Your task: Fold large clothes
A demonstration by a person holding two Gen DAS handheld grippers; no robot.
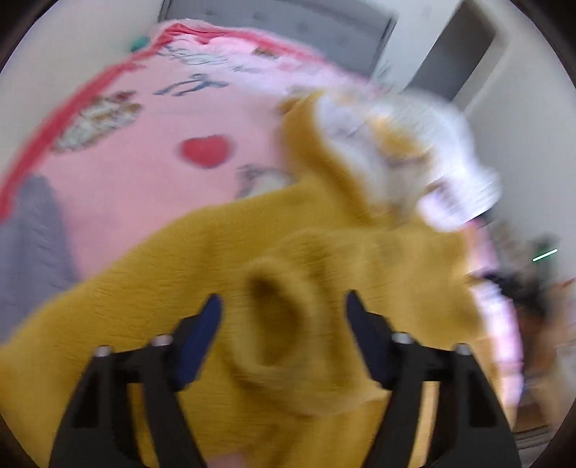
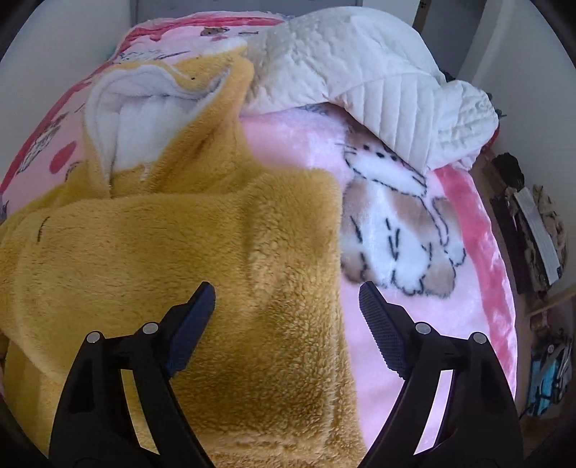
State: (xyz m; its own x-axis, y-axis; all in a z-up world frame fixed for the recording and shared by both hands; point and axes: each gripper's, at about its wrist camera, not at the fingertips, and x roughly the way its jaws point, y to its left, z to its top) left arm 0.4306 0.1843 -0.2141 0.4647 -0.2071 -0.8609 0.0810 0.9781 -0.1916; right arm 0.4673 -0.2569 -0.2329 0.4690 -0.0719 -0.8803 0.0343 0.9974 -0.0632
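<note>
A mustard-yellow fleece garment (image 1: pixel 144 288) with a white lining (image 2: pixel 126 118) lies spread over a pink cartoon-print blanket (image 1: pixel 136 187). In the blurred left wrist view, my left gripper (image 1: pixel 283 304) hovers over the fleece. Its jaws stand apart, and a raised fold of fleece (image 1: pixel 284 324) sits between them with a gap to each pad. My right gripper (image 2: pixel 287 293) is open above the right edge of the yellow garment (image 2: pixel 144 244). Its left finger is over fleece and its right finger over the pink blanket (image 2: pixel 306 144). Nothing is gripped.
A white quilted garment (image 2: pixel 378 72) lies bunched at the far side of the blanket, against the yellow one. A grey cloth (image 1: pixel 32 244) lies at the left edge. A grey headboard (image 1: pixel 288 25) stands behind. Cluttered shelves (image 2: pixel 532 230) stand beyond the blanket's right edge.
</note>
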